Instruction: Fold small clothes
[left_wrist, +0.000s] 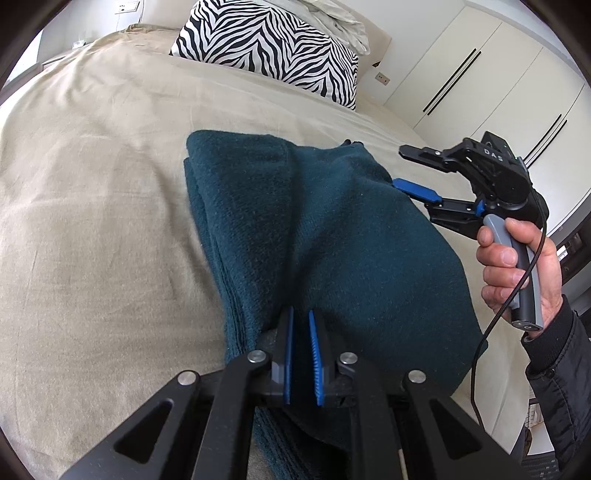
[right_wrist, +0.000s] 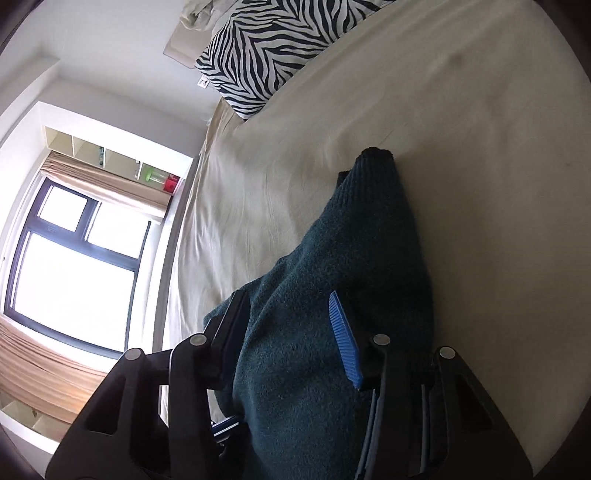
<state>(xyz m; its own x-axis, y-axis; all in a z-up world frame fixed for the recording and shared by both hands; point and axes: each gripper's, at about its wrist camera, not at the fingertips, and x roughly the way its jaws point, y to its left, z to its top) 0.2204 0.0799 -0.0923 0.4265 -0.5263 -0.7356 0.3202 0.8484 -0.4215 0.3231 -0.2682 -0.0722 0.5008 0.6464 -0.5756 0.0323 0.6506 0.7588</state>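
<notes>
A wide bed (left_wrist: 92, 166) covered with a beige, lightly creased sheet carries everything. A folded dark teal knitted garment (left_wrist: 314, 229) lies on its middle. A zebra-striped pillow (left_wrist: 273, 48) rests at its head.
</notes>
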